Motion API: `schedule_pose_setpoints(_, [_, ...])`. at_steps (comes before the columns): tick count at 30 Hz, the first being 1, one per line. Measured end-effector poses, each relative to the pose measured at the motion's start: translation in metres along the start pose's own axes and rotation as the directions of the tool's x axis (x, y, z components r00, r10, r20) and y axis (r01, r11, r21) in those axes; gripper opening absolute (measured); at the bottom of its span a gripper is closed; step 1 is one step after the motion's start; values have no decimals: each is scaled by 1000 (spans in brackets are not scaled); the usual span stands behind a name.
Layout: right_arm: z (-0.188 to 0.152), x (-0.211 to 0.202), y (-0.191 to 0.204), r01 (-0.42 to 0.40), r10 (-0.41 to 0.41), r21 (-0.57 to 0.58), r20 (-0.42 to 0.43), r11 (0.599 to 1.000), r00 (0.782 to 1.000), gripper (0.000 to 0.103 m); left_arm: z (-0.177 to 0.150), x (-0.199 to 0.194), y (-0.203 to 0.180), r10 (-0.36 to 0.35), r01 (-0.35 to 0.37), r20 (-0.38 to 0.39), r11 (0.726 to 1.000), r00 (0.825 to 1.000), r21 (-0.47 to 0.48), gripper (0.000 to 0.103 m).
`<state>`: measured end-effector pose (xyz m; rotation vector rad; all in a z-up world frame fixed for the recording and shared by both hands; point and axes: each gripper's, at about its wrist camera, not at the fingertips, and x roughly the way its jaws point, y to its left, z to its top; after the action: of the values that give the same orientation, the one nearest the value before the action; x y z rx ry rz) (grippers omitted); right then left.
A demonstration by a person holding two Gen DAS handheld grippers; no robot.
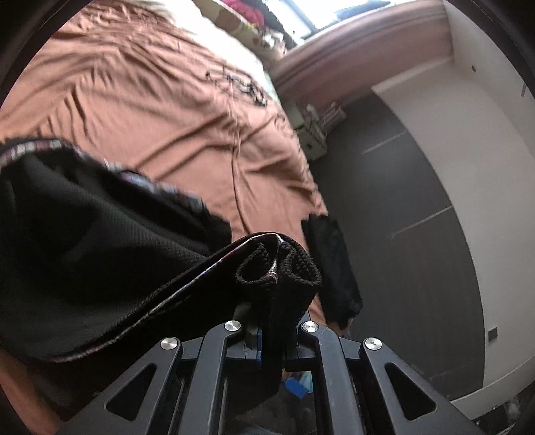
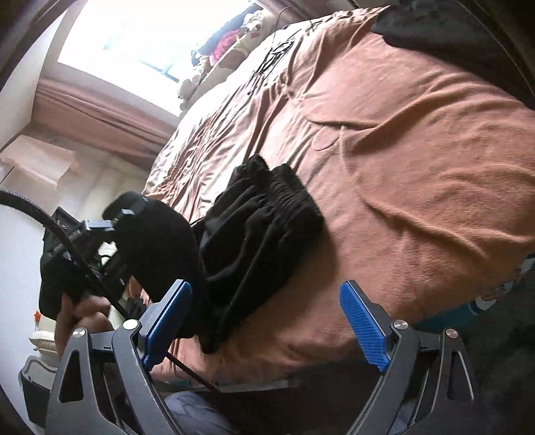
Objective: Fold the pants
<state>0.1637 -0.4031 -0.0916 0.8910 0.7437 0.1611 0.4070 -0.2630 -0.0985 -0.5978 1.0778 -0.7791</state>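
Black pants (image 1: 100,254) with a striped side band hang from my left gripper (image 1: 277,301), which is shut on a bunched ribbed cuff (image 1: 281,267); its fingertips are hidden under the cloth. In the right wrist view a folded black bundle with an elastic waistband (image 2: 264,231) lies on the brown bedsheet (image 2: 418,167) near the bed's edge. My right gripper (image 2: 267,321) stands wide open just short of that bundle, and its blue pads (image 2: 364,324) touch nothing. At the left a hand (image 2: 77,318) holds the left gripper (image 2: 130,214), with black cloth draped over it.
The bed's edge drops to a dark floor (image 1: 401,234) beside a white wall (image 1: 468,167). A dark strip of cloth (image 1: 331,267) hangs at that edge. Another dark garment (image 2: 434,30) lies at the far right of the bed. A bright window with a curtain (image 2: 100,110) is behind.
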Motion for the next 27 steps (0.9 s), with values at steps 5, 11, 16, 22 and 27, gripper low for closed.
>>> schedule_pose_setpoints(5, [2,-12,-6,12,-12,11,7,1000,1000,90,-26,29,1,6,-6,-83,1000,997,-3,6])
schedule_pose_setpoints(11, [4,-18,-10,19,-19,15,3,1000,1000,90,-38,40,11,37,-45,-171,998,985,-47,23])
schedule_pose_setpoints(16, [4,-21,-2,22,-22,-11,-1,1000,1000,90,-36,7,18,47,-54,-105,996,993,-68,69])
schedule_pose_setpoints(22, [2,-18,18,26,-26,-84,-5,996,1000,90,-28,-38,25,83,-85,-35,995,996,-51,70])
schedule_pose_setpoints(27, [-3,-8,44,36,-43,-197,-33,980,999,90,-27,-76,36,129,-128,17,991,991,-31,70])
